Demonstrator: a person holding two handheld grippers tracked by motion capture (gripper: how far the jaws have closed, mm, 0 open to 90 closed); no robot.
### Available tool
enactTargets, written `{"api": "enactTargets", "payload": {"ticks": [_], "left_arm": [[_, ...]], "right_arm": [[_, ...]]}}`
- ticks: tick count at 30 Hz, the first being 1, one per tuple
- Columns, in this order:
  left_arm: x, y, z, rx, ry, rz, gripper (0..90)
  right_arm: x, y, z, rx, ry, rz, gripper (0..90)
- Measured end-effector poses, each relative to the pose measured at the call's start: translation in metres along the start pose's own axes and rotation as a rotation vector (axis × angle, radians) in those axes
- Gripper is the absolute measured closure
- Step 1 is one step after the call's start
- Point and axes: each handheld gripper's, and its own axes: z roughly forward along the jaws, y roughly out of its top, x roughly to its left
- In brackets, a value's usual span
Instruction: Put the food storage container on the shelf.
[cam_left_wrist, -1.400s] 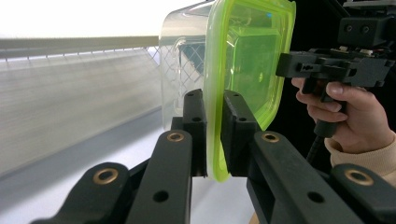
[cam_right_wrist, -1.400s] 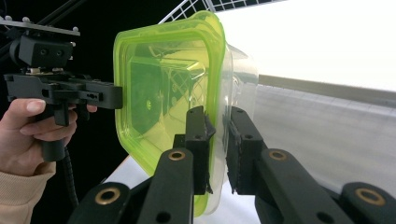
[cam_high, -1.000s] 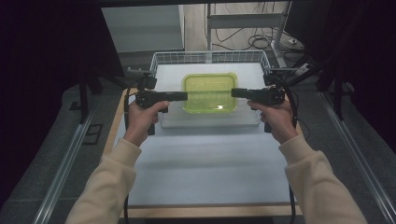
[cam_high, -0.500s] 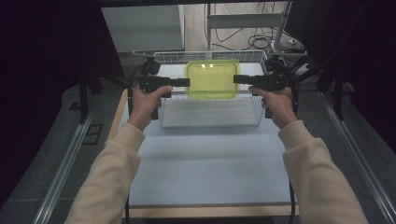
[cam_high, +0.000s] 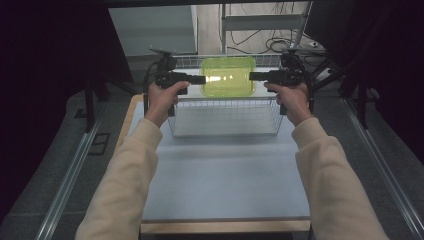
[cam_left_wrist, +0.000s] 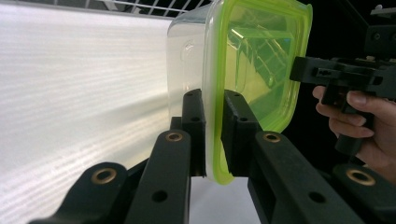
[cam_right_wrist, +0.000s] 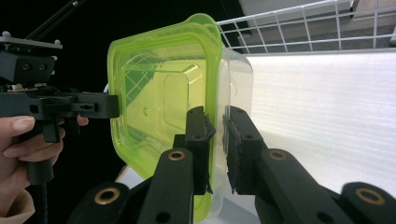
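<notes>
1. My left gripper (cam_high: 202, 79) is clamped tight on the left rim of the lidded container (cam_high: 227, 76); in the left gripper view its jaws pinch the green lid edge (cam_left_wrist: 215, 116).
2. My right gripper (cam_high: 252, 76) bites the opposite rim, jaws closed on the lid edge in the right gripper view.
3. The container, clear tub with a green lid, hangs between both grippers, above the far end of the wire basket (cam_high: 225, 117).
4. The lid faces up in the high view.
5. The basket sits on the white table (cam_high: 225, 175), near its far edge.
</notes>
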Motion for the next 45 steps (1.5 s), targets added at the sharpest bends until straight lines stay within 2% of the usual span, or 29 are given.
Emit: {"api": "enactTargets", "payload": {"ticks": [7, 13, 18, 20, 21, 23, 25, 26, 27, 28, 29, 30, 31, 32, 33, 34, 36, 37, 38, 39, 42, 43, 44, 45], "left_arm": [[0.013, 0.003, 0.011, 0.009, 0.027, -0.036, 80.6], [0.018, 0.006, 0.014, -0.008, 0.013, -0.055, 80.2], [0.020, 0.010, 0.018, -0.009, 0.031, -0.060, 78.0], [0.021, 0.010, 0.021, -0.009, 0.040, -0.065, 75.4], [0.022, 0.010, 0.022, -0.003, 0.042, -0.065, 72.3], [0.025, 0.010, 0.024, -0.011, 0.041, -0.074, 71.8], [0.026, 0.011, 0.025, -0.015, 0.049, -0.070, 68.4], [0.026, 0.010, 0.026, -0.015, 0.051, -0.069, 66.4], [0.026, 0.010, 0.027, -0.018, 0.053, -0.067, 66.4], [0.027, 0.010, 0.027, -0.028, 0.069, -0.065, 54.7], [0.027, 0.010, 0.027, -0.028, 0.069, -0.065, 49.5], [0.028, 0.010, 0.026, -0.040, 0.061, -0.062, 49.5], [0.028, 0.009, 0.025, -0.047, 0.061, -0.056, 41.5], [0.026, 0.008, 0.023, -0.063, 0.077, -0.038, 36.2], [0.026, 0.008, 0.023, -0.063, 0.077, -0.038, 33.5], [0.024, 0.006, 0.017, -0.092, 0.081, -0.025, 31.3], [0.022, 0.005, 0.012, -0.100, 0.082, -0.021, 27.0], [0.021, 0.003, 0.008, -0.108, 0.082, -0.012, 27.0], [0.016, -0.002, -0.001, -0.121, 0.082, 0.011, 25.5], [0.016, -0.002, -0.001, -0.121, 0.082, 0.011, 25.1], [0.006, -0.018, -0.019, -0.126, 0.070, 0.048, 23.9], [0.006, -0.018, -0.019, -0.126, 0.070, 0.048, 23.9], [0.002, -0.026, -0.026, -0.128, 0.069, 0.068, 23.9], [-0.003, -0.035, -0.033, -0.130, 0.060, 0.083, 23.9]], "right_arm": [[-0.009, 0.004, 0.012, 0.024, -0.014, 0.019, 80.1], [-0.014, 0.006, 0.019, 0.025, -0.023, 0.037, 79.5], [-0.019, 0.006, 0.026, 0.014, -0.044, 0.028, 76.5], [-0.020, 0.006, 0.029, 0.010, -0.057, 0.020, 73.2], [-0.020, 0.005, 0.031, 0.021, -0.087, 0.008, 69.0], [-0.021, 0.005, 0.033, 0.019, -0.090, 0.011, 68.5], [-0.023, 0.003, 0.034, 0.009, -0.090, 0.023, 66.1], [-0.022, 0.003, 0.035, 0.015, -0.115, 0.002, 61.2], [-0.022, 0.003, 0.035, 0.015, -0.115, 0.002, 61.2], [-0.023, 0.003, 0.034, 0.012, -0.128, 0.000, 55.4], [-0.023, 0.003, 0.034, 0.012, -0.128, 0.000, 55.4], [-0.024, 0.003, 0.033, 0.005, -0.138, 0.004, 53.0], [-0.025, 0.002, 0.029, -0.009, -0.145, -0.001, 50.4], [-0.024, 0.002, 0.027, -0.022, -0.149, -0.010, 48.4], [-0.023, 0.002, 0.023, -0.037, -0.152, -0.022, 46.7], [-0.022, 0.001, 0.019, -0.048, -0.145, -0.034, 45.3], [-0.020, 0.000, 0.016, -0.057, -0.139, -0.052, 44.1], [-0.018, -0.001, 0.012, -0.064, -0.134, -0.076, 42.8], [-0.012, -0.005, 0.005, -0.068, -0.117, -0.121, 39.7], [-0.009, -0.007, 0.001, -0.065, -0.110, -0.140, 38.1], [-0.001, -0.017, -0.010, -0.058, -0.088, -0.187, 35.6], [-0.001, -0.017, -0.010, -0.058, -0.088, -0.187, 35.6], [0.003, -0.027, -0.019, -0.058, -0.073, -0.222, 34.7], [0.005, -0.031, -0.021, -0.057, -0.069, -0.231, 34.5]]}}
